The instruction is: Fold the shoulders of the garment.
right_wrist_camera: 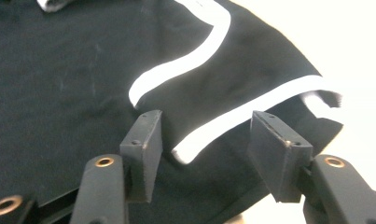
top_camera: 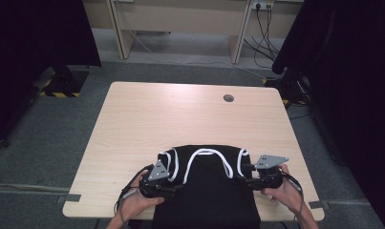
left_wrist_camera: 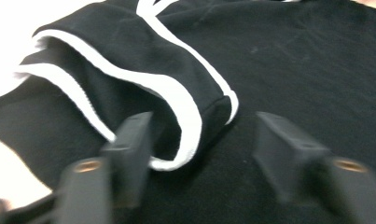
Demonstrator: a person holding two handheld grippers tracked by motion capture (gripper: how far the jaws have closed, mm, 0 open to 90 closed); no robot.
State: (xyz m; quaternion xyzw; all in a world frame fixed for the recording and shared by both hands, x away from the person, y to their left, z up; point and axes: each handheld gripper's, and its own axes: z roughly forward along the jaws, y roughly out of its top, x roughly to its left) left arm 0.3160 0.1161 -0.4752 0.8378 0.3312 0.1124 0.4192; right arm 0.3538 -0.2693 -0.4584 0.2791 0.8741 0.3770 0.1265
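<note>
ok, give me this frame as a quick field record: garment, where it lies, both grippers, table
garment: black garment with white trim, looks like a sleeveless top
placement: flat at the near edge of the table, lower part hangs over that edge
left gripper: at the garment's left armhole, jaws apart astride the trimmed fold, no grip seen
right gripper: at the right armhole, jaws apart astride the trimmed edge, no grip seen
hands: one on each gripper, entering from the bottom of the high view
table extras: round cable hole near the far edge

Even overhead light, dark surrounds, tabletop [left_wrist_camera: 3,28] blown out white, left gripper view blurred, perhaps by motion
</note>
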